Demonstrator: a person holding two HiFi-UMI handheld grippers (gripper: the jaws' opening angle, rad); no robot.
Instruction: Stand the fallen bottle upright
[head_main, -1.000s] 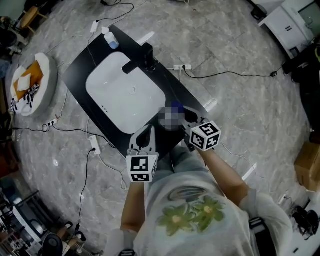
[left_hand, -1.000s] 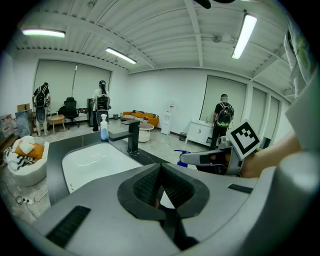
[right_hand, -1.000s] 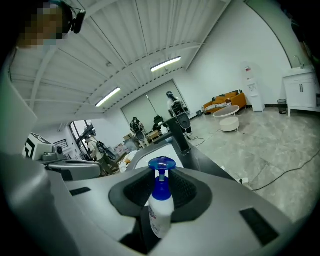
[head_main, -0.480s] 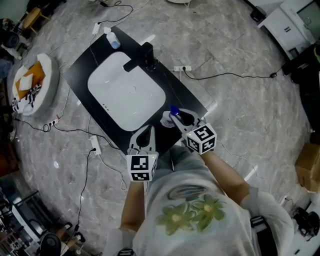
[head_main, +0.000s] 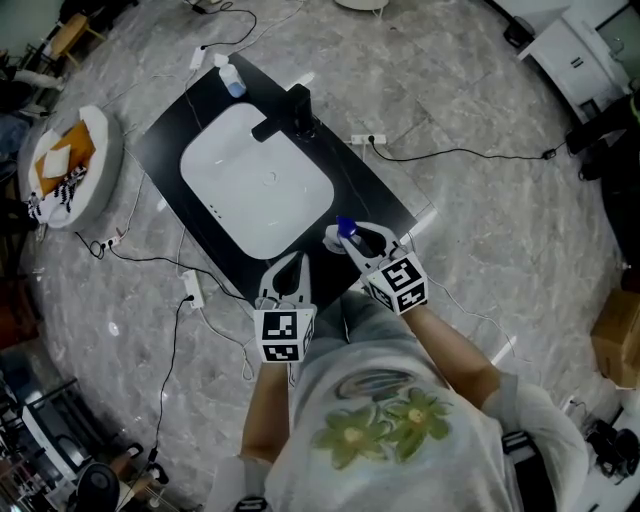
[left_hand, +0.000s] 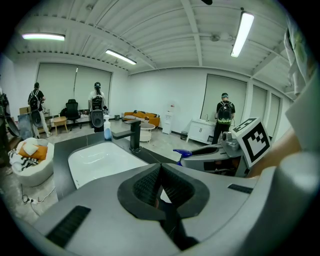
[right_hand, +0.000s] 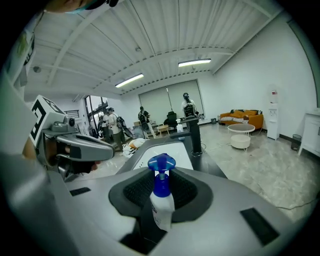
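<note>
At the near right corner of the black counter (head_main: 352, 182), beside the white sink (head_main: 250, 190), the right gripper (head_main: 352, 238) squeezes the bottle (right_hand: 161, 200) by its body, blue top up (it looks almost straight). The left gripper (head_main: 291, 268) is closed on nothing. If the bottle is let go while leaning, or too near the edge, it could tip over or drop to the floor.

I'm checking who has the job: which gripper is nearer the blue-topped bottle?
Right. The right gripper is shut on the blue-topped bottle, which sits between its pads. The left gripper is shut and empty, apart from the bottle, off to its left in the head view.
</note>
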